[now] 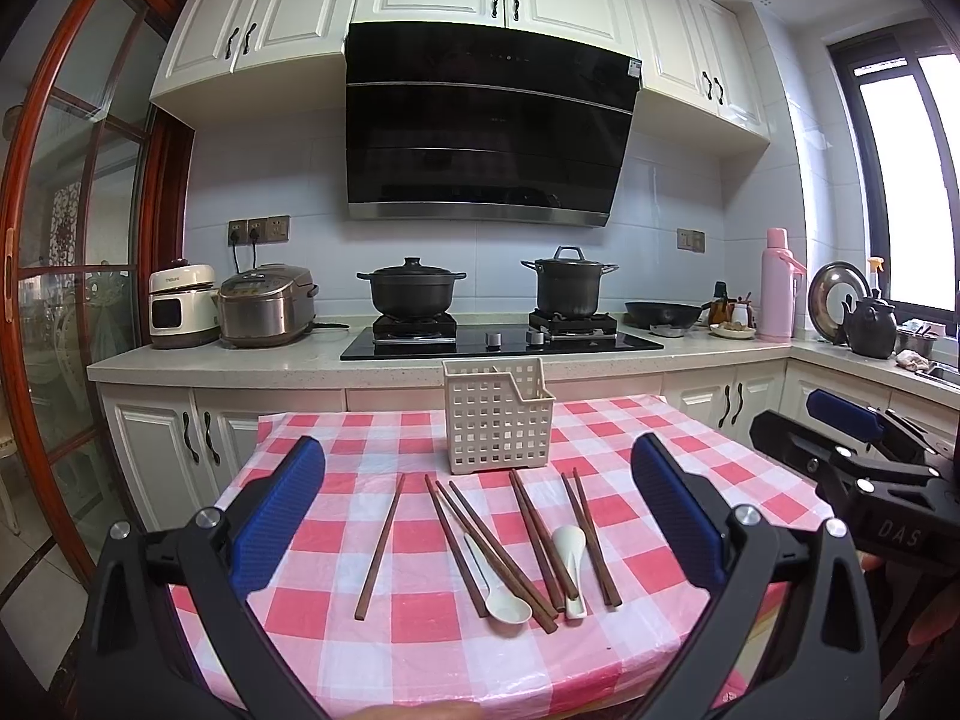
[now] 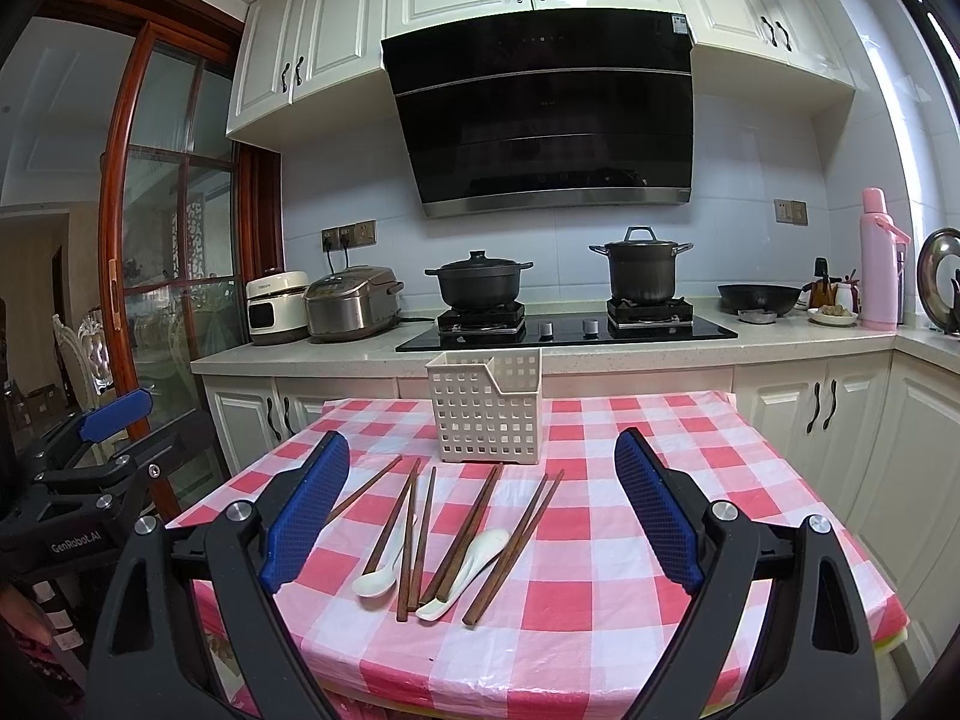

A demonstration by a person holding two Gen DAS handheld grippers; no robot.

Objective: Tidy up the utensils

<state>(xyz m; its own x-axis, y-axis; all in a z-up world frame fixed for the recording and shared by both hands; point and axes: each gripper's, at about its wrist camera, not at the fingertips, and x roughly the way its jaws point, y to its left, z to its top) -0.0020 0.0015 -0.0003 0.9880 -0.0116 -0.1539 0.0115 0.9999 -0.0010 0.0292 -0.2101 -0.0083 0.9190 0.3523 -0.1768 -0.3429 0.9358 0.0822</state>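
Observation:
A cream lattice utensil basket (image 1: 495,417) (image 2: 486,411) stands upright at the far middle of the red-checked table (image 1: 690,480). In front of it lie several brown wooden chopsticks (image 1: 381,546) (image 2: 468,531) spread side by side. Two white ceramic spoons (image 1: 501,591) (image 2: 474,564) rest among them. My left gripper (image 1: 477,480) hovers open above the near table edge, nothing between its blue pads. My right gripper (image 2: 483,474) is likewise open and empty, held over the near side of the table. Each gripper also shows at the side of the other's view.
Behind the table runs a kitchen counter (image 1: 210,360) with a rice cooker (image 1: 264,306), two black pots (image 1: 411,291) on a hob, a wok (image 2: 759,297) and a pink flask (image 2: 879,261). A glass door with a wooden frame (image 2: 162,240) stands at left.

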